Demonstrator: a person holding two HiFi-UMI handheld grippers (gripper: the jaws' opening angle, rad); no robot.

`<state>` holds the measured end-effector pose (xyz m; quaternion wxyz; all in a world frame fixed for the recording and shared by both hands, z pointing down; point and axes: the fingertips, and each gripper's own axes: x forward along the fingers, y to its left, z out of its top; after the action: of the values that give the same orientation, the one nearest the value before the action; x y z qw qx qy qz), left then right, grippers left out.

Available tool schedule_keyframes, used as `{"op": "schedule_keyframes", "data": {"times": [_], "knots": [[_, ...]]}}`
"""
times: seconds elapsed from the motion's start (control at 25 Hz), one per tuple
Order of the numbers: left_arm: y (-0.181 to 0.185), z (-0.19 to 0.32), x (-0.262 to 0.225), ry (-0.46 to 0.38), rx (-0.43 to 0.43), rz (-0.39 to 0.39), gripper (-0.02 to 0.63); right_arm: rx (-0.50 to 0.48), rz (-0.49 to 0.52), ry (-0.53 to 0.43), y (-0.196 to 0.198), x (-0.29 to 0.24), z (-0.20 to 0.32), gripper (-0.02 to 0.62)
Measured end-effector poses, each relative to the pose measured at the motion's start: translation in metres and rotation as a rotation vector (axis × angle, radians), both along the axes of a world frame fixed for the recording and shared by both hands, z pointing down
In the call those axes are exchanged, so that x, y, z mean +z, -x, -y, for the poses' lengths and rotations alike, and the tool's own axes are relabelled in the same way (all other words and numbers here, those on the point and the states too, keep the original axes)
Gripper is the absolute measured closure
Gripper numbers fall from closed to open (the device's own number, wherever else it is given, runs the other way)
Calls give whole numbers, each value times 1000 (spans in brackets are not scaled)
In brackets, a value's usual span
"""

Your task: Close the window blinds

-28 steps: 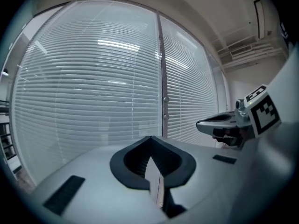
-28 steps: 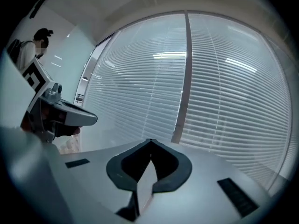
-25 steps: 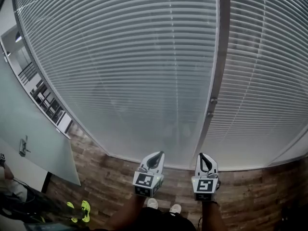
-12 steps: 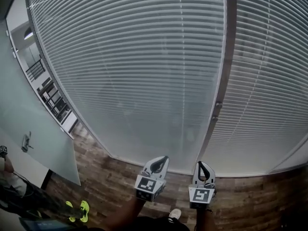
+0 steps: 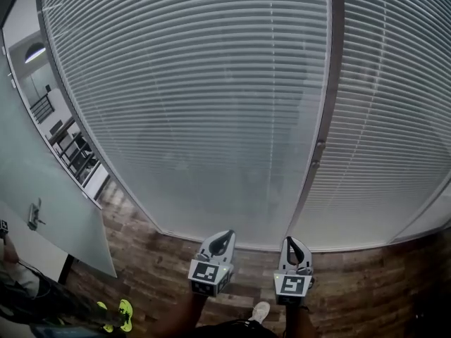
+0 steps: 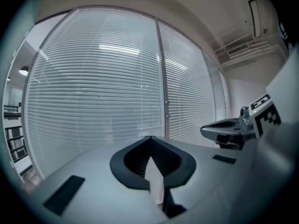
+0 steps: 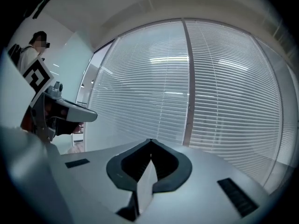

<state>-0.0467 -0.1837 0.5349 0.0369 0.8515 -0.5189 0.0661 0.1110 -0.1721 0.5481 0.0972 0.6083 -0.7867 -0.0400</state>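
White slatted window blinds (image 5: pixel 211 104) cover the big pane ahead, and a second set (image 5: pixel 394 118) covers the pane right of the grey mullion (image 5: pixel 323 104). Two small fittings (image 5: pixel 318 146) sit on the mullion. The slats lie close together, and dim shapes show through them. My left gripper (image 5: pixel 230 234) and right gripper (image 5: pixel 289 239) are held side by side low in the head view, pointing at the window and well short of it. In the left gripper view the left gripper (image 6: pixel 150 137) is shut and empty. The right gripper (image 7: pixel 150 140) is also shut with nothing in it.
A frosted glass partition (image 5: pixel 49 189) with a door handle (image 5: pixel 32 215) stands at the left. The floor is wood plank (image 5: pixel 141 259). Someone in neon yellow shoes (image 5: pixel 116 312) stands at the lower left, and a person (image 7: pixel 32 50) shows in the right gripper view.
Both grippers have drifted a little lower and leftward in the head view, still shut and side by side. The blinds look the same.
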Motion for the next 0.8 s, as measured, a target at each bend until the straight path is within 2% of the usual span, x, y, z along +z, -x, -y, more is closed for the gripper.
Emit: {"op": "schedule_keyframes", "data": {"times": [0.32,0.56,0.8], "knots": [[59,-44,7,15,-53,-46,606,-2,-19,-34,46,-15,-39,592],[81,-69,17,9,-61,-78,606,0,-14,-48,71,-7,-67,592],[88,-110,7,-7,-21,-106,606,71,2,-103,80,-17,-118,592]]}}
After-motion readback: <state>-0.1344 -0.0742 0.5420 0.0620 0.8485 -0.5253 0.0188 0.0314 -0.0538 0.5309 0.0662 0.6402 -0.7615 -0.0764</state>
